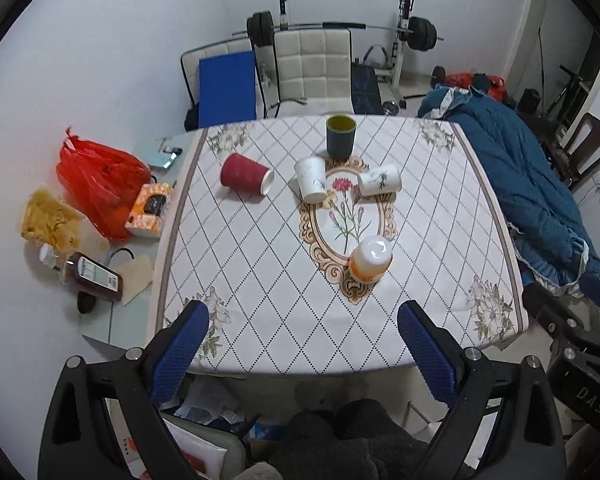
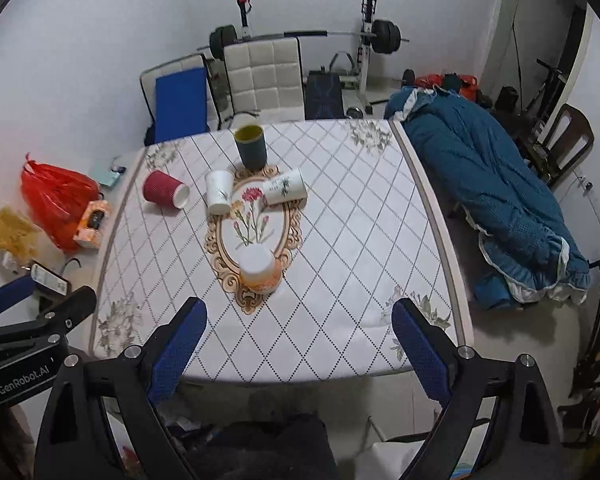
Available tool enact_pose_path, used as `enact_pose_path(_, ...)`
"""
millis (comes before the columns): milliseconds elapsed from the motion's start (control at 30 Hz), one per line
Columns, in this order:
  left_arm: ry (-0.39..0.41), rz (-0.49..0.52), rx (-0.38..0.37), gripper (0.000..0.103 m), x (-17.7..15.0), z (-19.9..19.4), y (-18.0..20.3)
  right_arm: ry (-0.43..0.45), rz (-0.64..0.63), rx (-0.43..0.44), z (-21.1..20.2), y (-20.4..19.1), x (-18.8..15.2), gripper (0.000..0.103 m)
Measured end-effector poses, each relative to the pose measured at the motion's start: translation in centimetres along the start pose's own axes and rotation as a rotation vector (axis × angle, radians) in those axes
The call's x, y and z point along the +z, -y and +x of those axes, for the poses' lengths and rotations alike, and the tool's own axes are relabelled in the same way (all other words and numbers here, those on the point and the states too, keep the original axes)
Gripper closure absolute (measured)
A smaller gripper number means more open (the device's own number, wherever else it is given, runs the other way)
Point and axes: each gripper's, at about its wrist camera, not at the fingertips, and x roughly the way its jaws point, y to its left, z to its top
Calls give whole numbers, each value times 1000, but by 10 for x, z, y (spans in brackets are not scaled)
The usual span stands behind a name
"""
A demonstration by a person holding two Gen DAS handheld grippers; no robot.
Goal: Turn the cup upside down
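Several cups are on the patterned tablecloth (image 1: 260, 272). A dark grey cup with a yellow inside (image 1: 340, 137) (image 2: 251, 147) stands upright at the far side. A red ribbed cup (image 1: 245, 176) (image 2: 165, 189) lies on its side at the left. A white cup (image 1: 310, 179) (image 2: 219, 191) and another white cup (image 1: 380, 179) (image 2: 285, 186) lie tilted near the middle. An orange and white cup (image 1: 371, 259) (image 2: 259, 268) stands upside down nearest me. My left gripper (image 1: 302, 354) and right gripper (image 2: 298, 346) are both open and empty, above the table's near edge.
Left of the table lie a red plastic bag (image 1: 96, 176), a tissue box (image 1: 149, 210), a sauce bottle (image 1: 94, 276) and a yellow bag (image 1: 50, 220). A blue quilt (image 2: 496, 196) lies on the right. A white chair (image 1: 314, 68) and a barbell rack stand behind.
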Motion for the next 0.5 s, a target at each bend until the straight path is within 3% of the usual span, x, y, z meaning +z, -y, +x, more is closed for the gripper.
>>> enact_pose_path(267, 12, -23, -22, 6, -3, -34, 13, 75, -29, 0, -63, 12, 8, 5)
enact_pose_path(500, -26, -44, -48, 6, -8, -44, 19, 73, -41, -2, -89, 18, 8, 5)
